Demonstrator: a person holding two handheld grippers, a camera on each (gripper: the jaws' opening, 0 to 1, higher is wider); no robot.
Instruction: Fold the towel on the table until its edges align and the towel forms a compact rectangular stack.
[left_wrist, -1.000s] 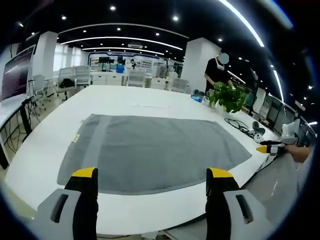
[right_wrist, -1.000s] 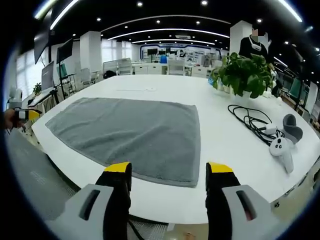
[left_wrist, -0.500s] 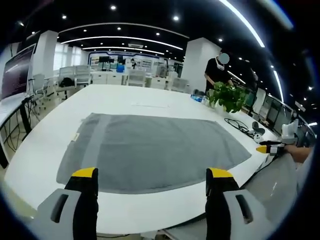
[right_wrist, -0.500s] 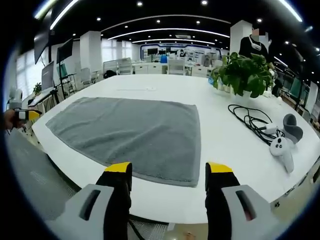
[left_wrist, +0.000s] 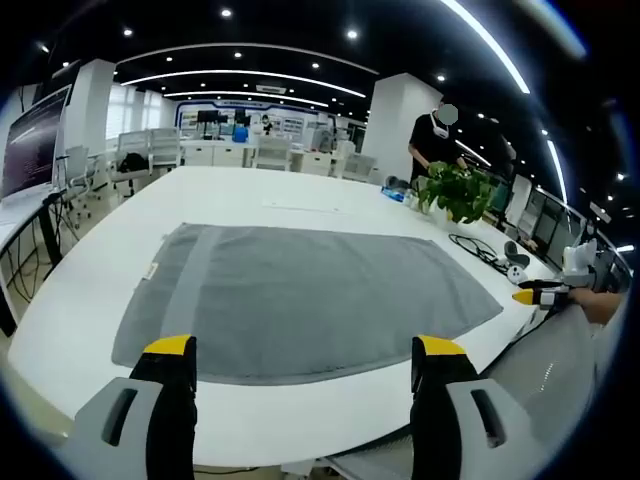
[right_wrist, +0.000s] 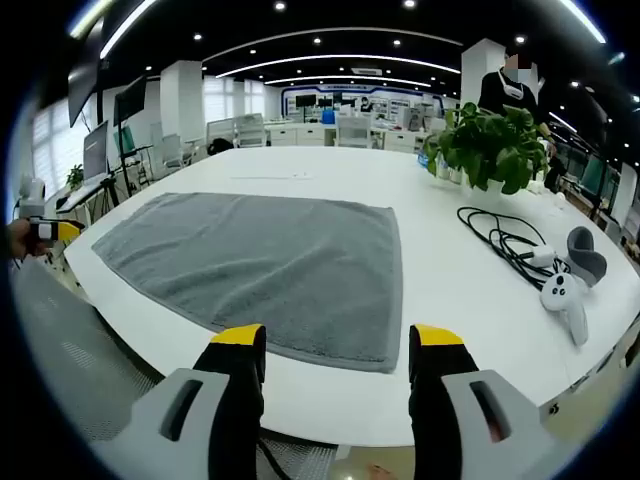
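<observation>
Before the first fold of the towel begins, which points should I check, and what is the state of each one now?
1. Towel lies flat and spread out on the table: ok.
2. Left hand-held gripper open, holding nothing: ok.
3. Right hand-held gripper open, holding nothing: ok.
4. Near towel edge within view of both grippers: ok.
5. Cable and plant lie apart from the towel: ok.
6. Grippers touching the towel: not ok, both hover short of it.

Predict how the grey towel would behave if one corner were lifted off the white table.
The flat grey terry-cloth towel hugs the white table without creases, so it is probably limp and would drape. Its fuzzy pile likely grips rather than slides. Spread wide, it probably sags between two held corners.
</observation>
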